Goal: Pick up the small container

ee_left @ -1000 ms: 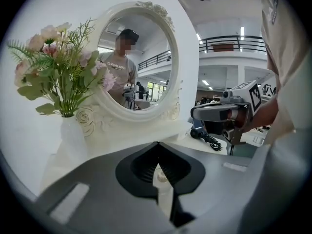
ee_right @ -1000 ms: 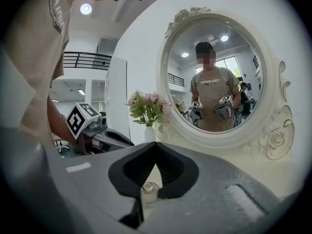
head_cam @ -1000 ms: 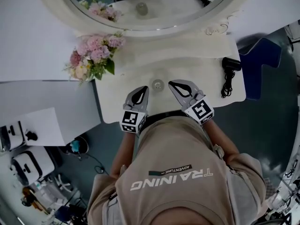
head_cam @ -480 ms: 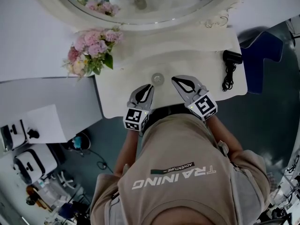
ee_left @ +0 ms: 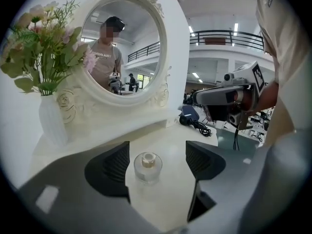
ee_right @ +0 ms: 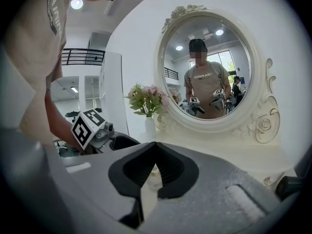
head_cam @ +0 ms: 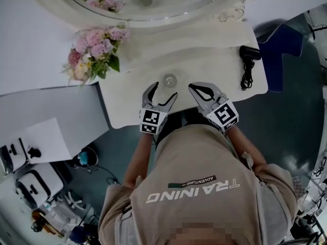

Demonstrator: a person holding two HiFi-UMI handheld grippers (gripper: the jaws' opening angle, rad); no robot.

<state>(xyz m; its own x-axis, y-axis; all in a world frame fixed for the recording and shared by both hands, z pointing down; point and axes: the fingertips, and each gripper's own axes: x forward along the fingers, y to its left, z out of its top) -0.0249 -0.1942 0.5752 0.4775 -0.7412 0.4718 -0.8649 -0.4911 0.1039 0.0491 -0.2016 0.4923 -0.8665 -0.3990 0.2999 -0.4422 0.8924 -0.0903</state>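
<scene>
Currently the container [head_cam: 169,79] stands upright on the bench [head_cam: 219,73], directly ahead of the left claw [head_cam: 163,92]. Its jaws have just been opening wide; neither pad touches the container. The right claw [head_cam: 191,88], jaws together and empty, sits alongside, off-axis.

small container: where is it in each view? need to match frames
Head view: container just above centre, below the mirror.
Left gripper view: container low centre, in full.
Right gripper view: container low centre, mostly hidden.
Shared landmark: mirror.
</scene>
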